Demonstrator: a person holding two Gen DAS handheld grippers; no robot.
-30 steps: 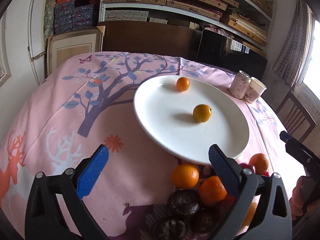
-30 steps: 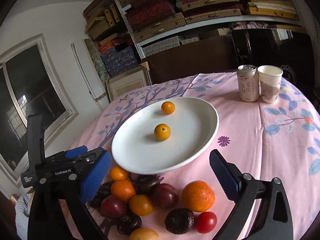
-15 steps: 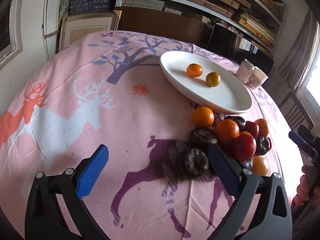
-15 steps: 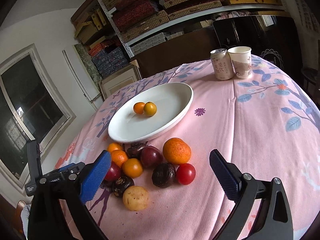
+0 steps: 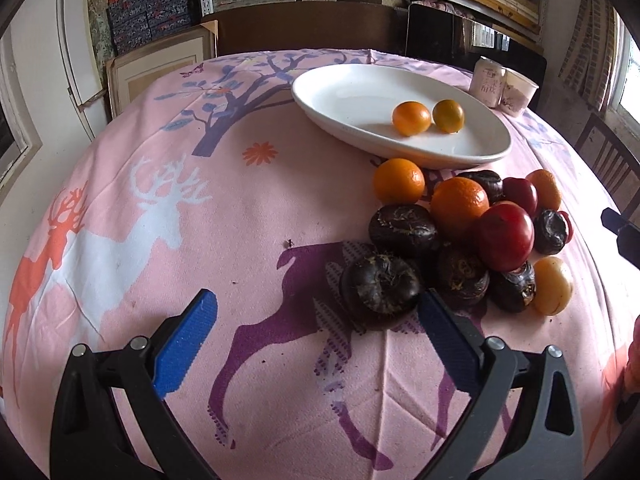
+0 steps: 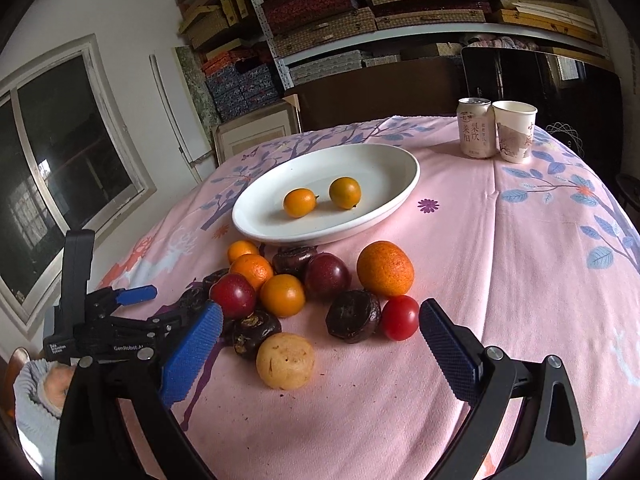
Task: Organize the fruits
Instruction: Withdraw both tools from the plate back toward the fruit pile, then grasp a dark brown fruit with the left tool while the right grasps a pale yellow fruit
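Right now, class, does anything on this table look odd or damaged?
Yes: the dark fruits in the pile beside the plate look wrinkled and shrivelled, unlike the smooth oranges. Nothing spilled.

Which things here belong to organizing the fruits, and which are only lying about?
For the job:
white plate
two small oranges on it
loose fruit pile
left gripper
right gripper

Lying about:
drink can
paper cup

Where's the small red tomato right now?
In the right wrist view, the small red tomato lies on the pink tablecloth at the pile's right edge, touching the dark wrinkled fruit, just below the large orange.
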